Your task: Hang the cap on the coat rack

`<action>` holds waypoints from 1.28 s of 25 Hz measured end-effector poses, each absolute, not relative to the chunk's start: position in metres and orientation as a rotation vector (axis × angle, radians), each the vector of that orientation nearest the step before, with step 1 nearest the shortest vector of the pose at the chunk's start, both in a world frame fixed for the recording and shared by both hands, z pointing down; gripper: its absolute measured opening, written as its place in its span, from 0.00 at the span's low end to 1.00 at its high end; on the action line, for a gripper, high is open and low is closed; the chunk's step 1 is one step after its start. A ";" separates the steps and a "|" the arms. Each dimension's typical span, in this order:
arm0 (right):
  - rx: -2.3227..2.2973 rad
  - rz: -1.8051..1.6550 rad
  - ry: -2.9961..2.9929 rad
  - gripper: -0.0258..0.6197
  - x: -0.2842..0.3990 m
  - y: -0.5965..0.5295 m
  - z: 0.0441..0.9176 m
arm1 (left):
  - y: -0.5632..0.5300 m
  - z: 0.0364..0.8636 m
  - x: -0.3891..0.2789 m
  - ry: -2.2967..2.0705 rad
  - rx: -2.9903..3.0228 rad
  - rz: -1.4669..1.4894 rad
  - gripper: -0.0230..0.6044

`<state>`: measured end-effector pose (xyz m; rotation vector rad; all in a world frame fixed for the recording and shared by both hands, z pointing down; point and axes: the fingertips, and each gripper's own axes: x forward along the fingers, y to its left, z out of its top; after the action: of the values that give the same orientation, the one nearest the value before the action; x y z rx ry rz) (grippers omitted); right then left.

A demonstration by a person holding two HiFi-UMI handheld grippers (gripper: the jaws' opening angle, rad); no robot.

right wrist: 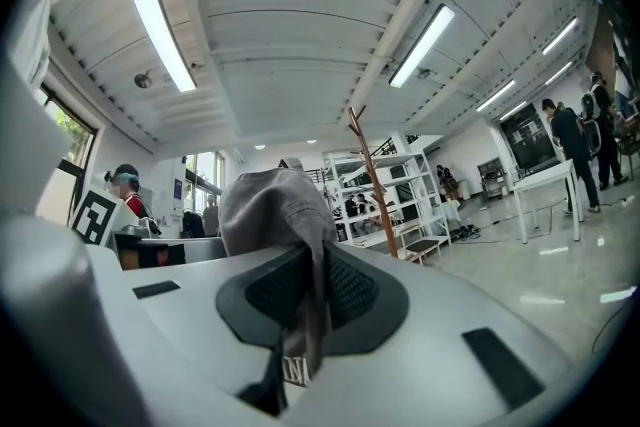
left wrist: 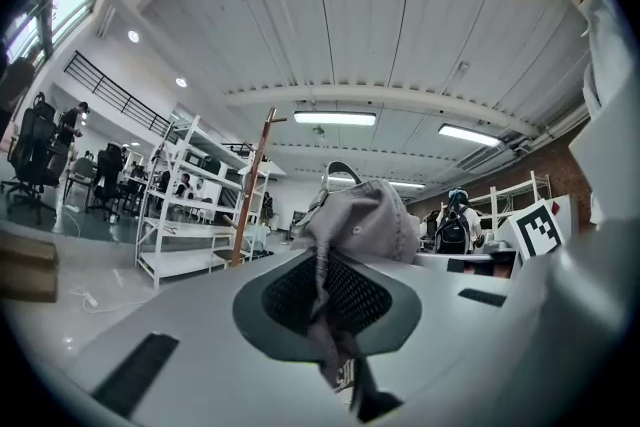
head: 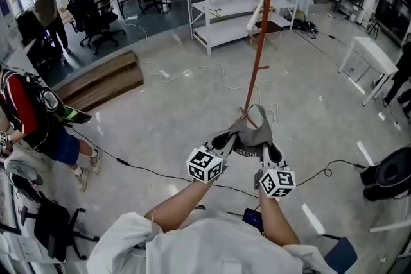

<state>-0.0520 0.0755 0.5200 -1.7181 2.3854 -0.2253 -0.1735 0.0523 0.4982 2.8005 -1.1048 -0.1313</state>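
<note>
In the head view I have the cap (head: 252, 133) held up between both claws, well above the floor (head: 160, 131) and in front of the foot of the coat rack (head: 259, 29). The left claw (head: 225, 138) takes its left side and the right claw (head: 272, 154) its right. I judge that this two-sided hold keeps the cap spread, so its opening can be dropped over a peg. The rack's pole runs out of the top edge, so the pegs are cut off here, and the cap covers the rack's base.

In the left gripper view, the left claw (left wrist: 325, 300) is pinched shut on a fold of grey fabric that runs down between the jaws. The cap's crown (left wrist: 365, 220) bulges just beyond the tips. The coat rack (left wrist: 252, 190) stands far off to the left, beside white shelving (left wrist: 185, 205). I cannot tell whether the fold is brim, band or strap. A small tag at its near end is too blurred to read.

In the right gripper view, the right claw (right wrist: 310, 300) is likewise clamped tight on a hanging fold, with the cap (right wrist: 270, 210) humped over the jaws. The coat rack (right wrist: 375, 185) shows to the right, with its forked top in view. It is too small for me to pick out a suitable peg, and it is well apart from the cap, so the hanging is not yet done.
</note>
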 end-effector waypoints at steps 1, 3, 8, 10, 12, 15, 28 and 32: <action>-1.718 -0.220 2.387 0.11 -0.051 0.075 0.520 | 0.051 0.498 -0.173 -1.105 2.803 -0.131 0.08; -1.723 -0.222 2.387 0.11 -0.049 0.074 0.521 | 0.050 0.499 -0.171 -1.099 2.808 -0.122 0.08; -1.721 -0.253 2.381 0.11 -0.044 0.067 0.521 | 0.040 0.499 -0.166 -1.087 2.803 -0.124 0.08; -1.712 -0.244 2.388 0.11 -0.044 0.060 0.518 | 0.033 0.496 -0.166 -1.097 2.804 -0.132 0.08; -1.708 -0.233 2.394 0.11 -0.043 0.053 0.516 | 0.024 0.494 -0.165 -1.102 2.807 -0.142 0.08; -1.720 -0.210 2.393 0.11 -0.036 0.039 0.514 | 0.008 0.495 -0.158 -1.088 2.812 -0.158 0.08; -1.755 -0.136 2.376 0.11 0.002 -0.118 0.492 | -0.151 0.472 -0.119 -1.001 2.848 -0.249 0.08; -1.772 -0.096 2.355 0.11 0.023 -0.172 0.479 | -0.205 0.461 -0.098 -0.963 2.873 -0.266 0.08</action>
<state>0.0230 -0.1719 0.4791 -1.7718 2.3551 -0.0957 -0.0982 -0.2049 0.4609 2.8730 -0.9633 -0.2658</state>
